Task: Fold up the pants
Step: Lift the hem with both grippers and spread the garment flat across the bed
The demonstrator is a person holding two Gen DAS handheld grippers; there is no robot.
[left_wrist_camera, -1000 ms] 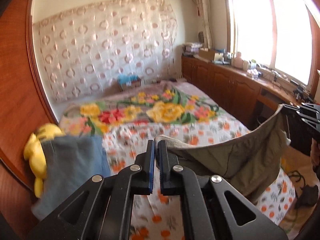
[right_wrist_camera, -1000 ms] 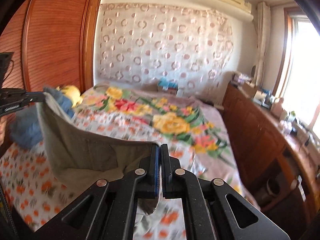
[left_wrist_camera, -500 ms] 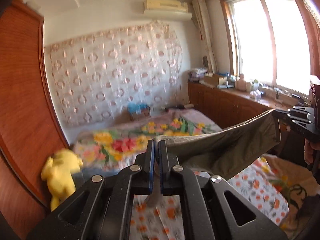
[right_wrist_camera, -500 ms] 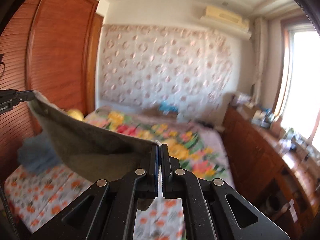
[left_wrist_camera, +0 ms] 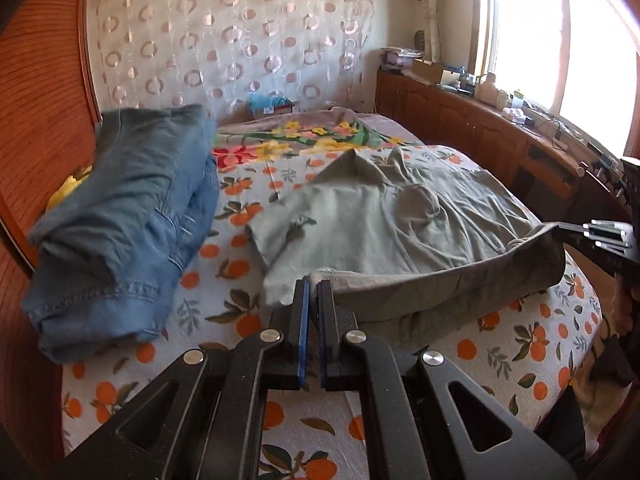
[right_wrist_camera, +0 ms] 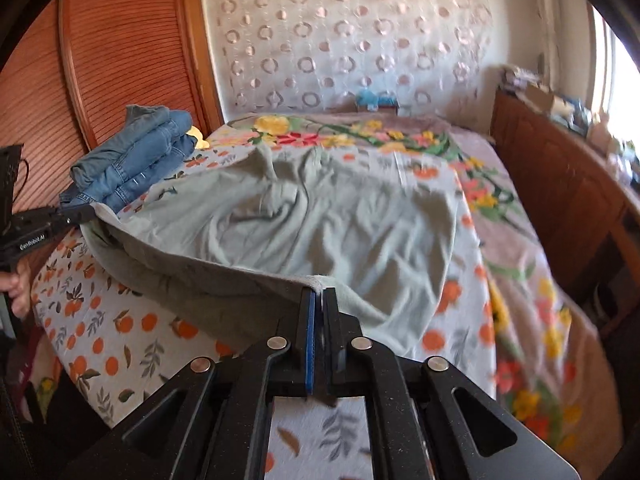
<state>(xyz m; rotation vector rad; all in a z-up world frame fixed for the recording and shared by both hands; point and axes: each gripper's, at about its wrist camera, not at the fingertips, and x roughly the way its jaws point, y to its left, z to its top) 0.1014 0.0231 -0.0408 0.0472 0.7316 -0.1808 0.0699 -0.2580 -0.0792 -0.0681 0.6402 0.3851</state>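
Grey-green pants (left_wrist_camera: pixel 380 220) lie spread flat across the bed, wrinkled, legs running toward the far end. Only their near edge is lifted, stretched between the two grippers. My left gripper (left_wrist_camera: pixel 314 284) is shut on the left corner of that edge. In the right wrist view it shows at the left side (right_wrist_camera: pixel 86 212), still pinching cloth. My right gripper (right_wrist_camera: pixel 318 292) grips the other corner of the pants (right_wrist_camera: pixel 320 208); its jaws are opening, with the cloth edge still between the pads. The right gripper (left_wrist_camera: pixel 560 232) also appears at the right of the left wrist view.
A folded stack of blue jeans (left_wrist_camera: pixel 128 208) sits on the orange-print sheet (left_wrist_camera: pixel 500 352) to the left of the pants, against the wooden wardrobe (right_wrist_camera: pixel 120 60). A yellow plush toy (left_wrist_camera: pixel 68 188) peeks out behind it. Wooden cabinets (left_wrist_camera: pixel 480 128) run along the right. A hand (right_wrist_camera: pixel 20 284) holds the left gripper.
Both grippers have come down toward the bed. The pants, stretched in the air between them before, now lie spread on the sheet with only the near edge raised.
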